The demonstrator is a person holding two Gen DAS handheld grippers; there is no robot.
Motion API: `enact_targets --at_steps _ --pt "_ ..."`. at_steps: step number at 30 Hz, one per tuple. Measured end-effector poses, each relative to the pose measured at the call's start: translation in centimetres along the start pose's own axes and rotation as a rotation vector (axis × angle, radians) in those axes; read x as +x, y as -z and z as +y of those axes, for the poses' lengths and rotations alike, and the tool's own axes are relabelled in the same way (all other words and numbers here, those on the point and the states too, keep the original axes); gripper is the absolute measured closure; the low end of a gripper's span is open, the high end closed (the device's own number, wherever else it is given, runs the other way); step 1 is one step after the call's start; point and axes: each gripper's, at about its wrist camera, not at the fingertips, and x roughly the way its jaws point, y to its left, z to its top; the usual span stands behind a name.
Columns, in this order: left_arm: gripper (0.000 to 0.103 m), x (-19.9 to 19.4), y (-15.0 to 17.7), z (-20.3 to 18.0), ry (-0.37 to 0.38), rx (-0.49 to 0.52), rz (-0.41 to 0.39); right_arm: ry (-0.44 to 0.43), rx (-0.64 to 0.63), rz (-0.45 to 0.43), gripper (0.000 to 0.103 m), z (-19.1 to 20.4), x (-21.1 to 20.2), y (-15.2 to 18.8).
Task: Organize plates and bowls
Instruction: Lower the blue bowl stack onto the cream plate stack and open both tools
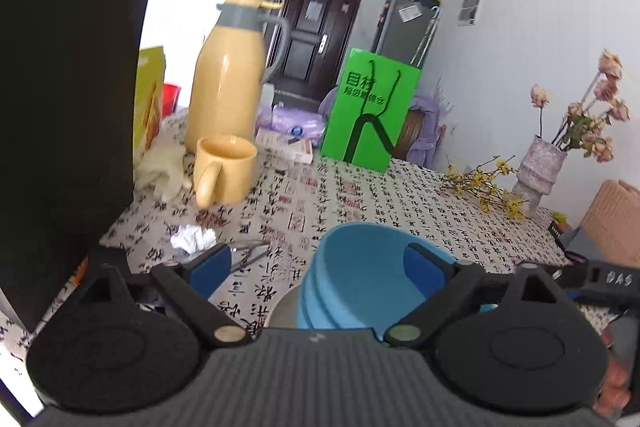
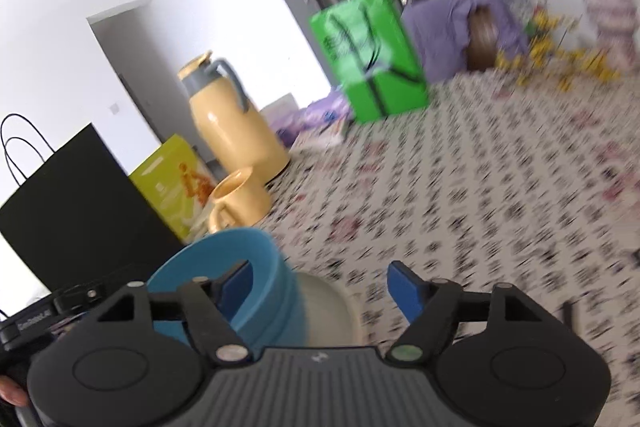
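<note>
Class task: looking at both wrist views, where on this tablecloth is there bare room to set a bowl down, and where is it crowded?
Free: the broad cloth between the green bag, the vase with yellow sprigs, and the blue bowl stack. Crowded: the left end, where thermos, yellow mug, glove, black bag and crumpled paper cluster.

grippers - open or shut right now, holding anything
left gripper: open, straddling the blue bowls' rim, not clamped.
right gripper: open, holding nothing.
</note>
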Motion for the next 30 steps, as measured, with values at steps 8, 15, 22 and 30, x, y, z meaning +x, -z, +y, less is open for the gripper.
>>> enact_targets --at_steps 8,15,22,30 --pt "0.000 -2.6 1.1 -5.4 0.004 0.166 -0.184 0.323 -0.296 -0.306 0.000 -2.1 -7.1 1.4" --pt "0.000 -2.6 1.5 -10.0 0.087 0.158 -0.239 0.390 -0.283 -0.326 0.000 -6.0 -10.6 2.3" --pt "0.000 -2.6 2.3 -12.7 0.113 0.192 -0.238 0.404 -0.260 -0.343 0.000 -7.8 -12.2 2.9" --pt "0.000 -3.6 3.0 -13.3 0.110 0.212 -0.236 0.381 -0.263 -0.354 0.000 -7.3 -12.9 3.6"
